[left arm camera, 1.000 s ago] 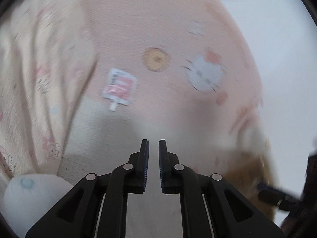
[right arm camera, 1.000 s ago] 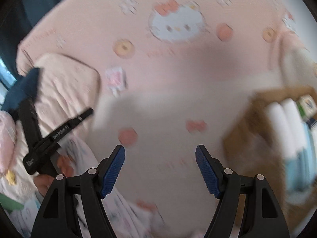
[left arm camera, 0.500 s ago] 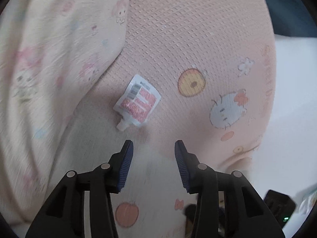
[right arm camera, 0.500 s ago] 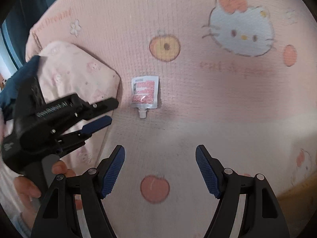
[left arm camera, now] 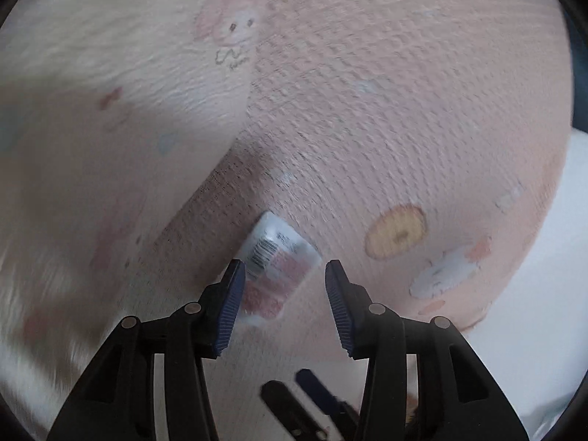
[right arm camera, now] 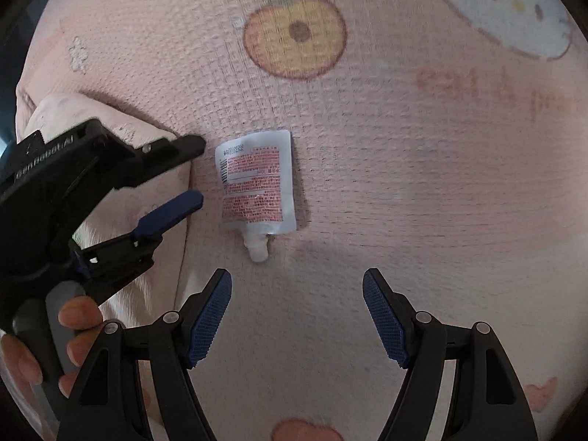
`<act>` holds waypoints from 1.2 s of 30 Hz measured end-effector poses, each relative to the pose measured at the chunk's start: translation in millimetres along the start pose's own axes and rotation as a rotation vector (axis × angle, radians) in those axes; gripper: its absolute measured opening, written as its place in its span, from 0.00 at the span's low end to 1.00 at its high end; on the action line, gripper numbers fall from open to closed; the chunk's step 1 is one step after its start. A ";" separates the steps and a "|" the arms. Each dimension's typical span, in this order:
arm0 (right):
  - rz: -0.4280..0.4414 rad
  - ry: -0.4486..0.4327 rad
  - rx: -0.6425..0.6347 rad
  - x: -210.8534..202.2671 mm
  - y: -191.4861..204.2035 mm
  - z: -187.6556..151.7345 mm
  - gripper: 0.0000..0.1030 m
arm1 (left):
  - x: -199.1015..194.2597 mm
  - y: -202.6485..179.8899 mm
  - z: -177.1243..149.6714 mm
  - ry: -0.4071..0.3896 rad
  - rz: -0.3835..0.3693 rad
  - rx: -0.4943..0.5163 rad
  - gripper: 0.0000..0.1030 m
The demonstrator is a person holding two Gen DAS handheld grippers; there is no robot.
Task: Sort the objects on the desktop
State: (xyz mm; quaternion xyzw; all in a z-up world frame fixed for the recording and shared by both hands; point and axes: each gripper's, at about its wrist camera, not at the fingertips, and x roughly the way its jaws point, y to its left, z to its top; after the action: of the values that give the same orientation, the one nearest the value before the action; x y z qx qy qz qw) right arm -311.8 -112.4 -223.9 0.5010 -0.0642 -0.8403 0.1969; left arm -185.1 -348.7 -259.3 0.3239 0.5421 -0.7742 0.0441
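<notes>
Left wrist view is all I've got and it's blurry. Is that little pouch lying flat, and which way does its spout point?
Observer: From the right wrist view, the pouch lies flat on the pink blanket, its white spout pointing toward the right gripper.
Operator: Are my left jaws touching it yet?
Observer: No. The left gripper sits open just beside the pouch's barcode edge, with a sliver of blanket showing between them.
Operator: Is the right gripper in the way?
Observer: Its jaws are open and empty, short of the spout and clear of the pouch.
</notes>
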 end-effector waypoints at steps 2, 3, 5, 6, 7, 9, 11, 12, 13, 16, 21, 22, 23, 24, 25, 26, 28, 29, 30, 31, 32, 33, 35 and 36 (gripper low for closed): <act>-0.001 -0.007 -0.011 6.9 2.5 0.2 0.70 | 4.8 6.2 1.8 0.028 -0.006 -0.032 0.47; -0.005 -0.010 -0.025 10.1 5.1 0.1 0.70 | 5.3 8.9 1.5 0.031 -0.007 -0.045 0.47; -0.012 -0.023 -0.062 15.7 11.7 -0.5 0.70 | 7.7 10.7 1.9 0.036 -0.011 -0.053 0.47; -0.002 -0.030 -0.088 19.5 16.0 -0.6 0.70 | 8.5 10.3 1.8 0.038 -0.007 -0.047 0.47; -0.002 -0.035 -0.102 21.9 18.3 -0.4 0.70 | 10.9 9.8 2.2 0.038 0.002 -0.040 0.47; -0.001 -0.030 -0.120 29.1 21.3 1.0 0.70 | 13.8 12.5 2.7 0.042 0.048 -0.021 0.47; 0.005 -0.016 -0.126 34.8 21.3 2.2 0.70 | 15.2 14.7 1.9 0.041 0.127 -0.009 0.47; 0.003 -0.017 -0.130 35.6 20.3 2.4 0.70 | 15.5 16.0 2.2 0.037 0.125 -0.012 0.47; 0.011 -0.020 -0.142 35.0 18.3 2.5 0.70 | 15.3 17.5 2.8 0.039 0.110 -0.021 0.47; 0.019 -0.034 -0.147 31.9 11.7 7.0 0.70 | 18.4 20.2 3.0 0.046 0.064 -0.040 0.47; 0.048 -0.045 -0.185 28.8 8.4 22.8 0.70 | 25.2 22.1 3.2 0.068 0.040 -0.050 0.47; 0.056 -0.044 -0.199 29.2 9.3 26.5 0.70 | 26.0 22.7 3.1 0.071 0.027 -0.053 0.47; 0.055 -0.044 -0.209 29.8 10.4 29.8 0.70 | 26.5 23.1 2.9 0.072 0.024 -0.052 0.47; 0.061 -0.048 -0.213 30.3 10.8 32.3 0.70 | 27.7 22.8 2.1 0.074 0.025 -0.048 0.47; 0.077 -0.046 -0.212 31.5 10.8 34.7 0.70 | 30.8 17.9 8.1 0.073 0.026 -0.045 0.47; 0.089 -0.040 -0.206 33.7 10.4 36.7 0.70 | 32.0 17.3 7.4 0.075 0.025 -0.043 0.47; 0.087 -0.005 -0.212 41.3 9.8 39.1 0.70 | 40.8 14.4 0.4 0.089 0.022 -0.041 0.47; 0.084 0.013 -0.215 45.3 8.9 39.5 0.70 | 43.8 14.3 -1.4 0.094 0.026 -0.040 0.47; 0.088 0.024 -0.216 47.4 8.0 39.5 0.70 | 46.5 14.8 -2.7 0.100 0.033 -0.036 0.47; 0.116 0.031 -0.209 48.0 6.2 39.5 0.70 | 49.6 15.8 -4.3 0.110 0.037 -0.033 0.47; 0.143 0.033 -0.200 47.3 4.8 39.5 0.70 | 53.3 16.2 -5.5 0.121 0.033 -0.029 0.47; 0.169 0.029 -0.192 45.2 3.4 39.6 0.70 | 56.0 15.4 -7.2 0.134 0.032 -0.023 0.47; 0.173 0.015 -0.174 39.8 -0.1 39.7 0.69 | 65.7 13.4 -9.9 0.173 0.042 -0.008 0.47; 0.168 0.019 -0.170 38.2 -1.9 39.3 0.69 | 70.2 13.9 -12.0 0.202 0.042 -0.006 0.47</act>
State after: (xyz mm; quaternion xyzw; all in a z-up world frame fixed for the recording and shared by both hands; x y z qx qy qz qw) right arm -362.4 -129.2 -236.4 0.4835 -0.0325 -0.8184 0.3089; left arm -229.0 -324.1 -311.6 0.4116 0.5391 -0.7348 0.0061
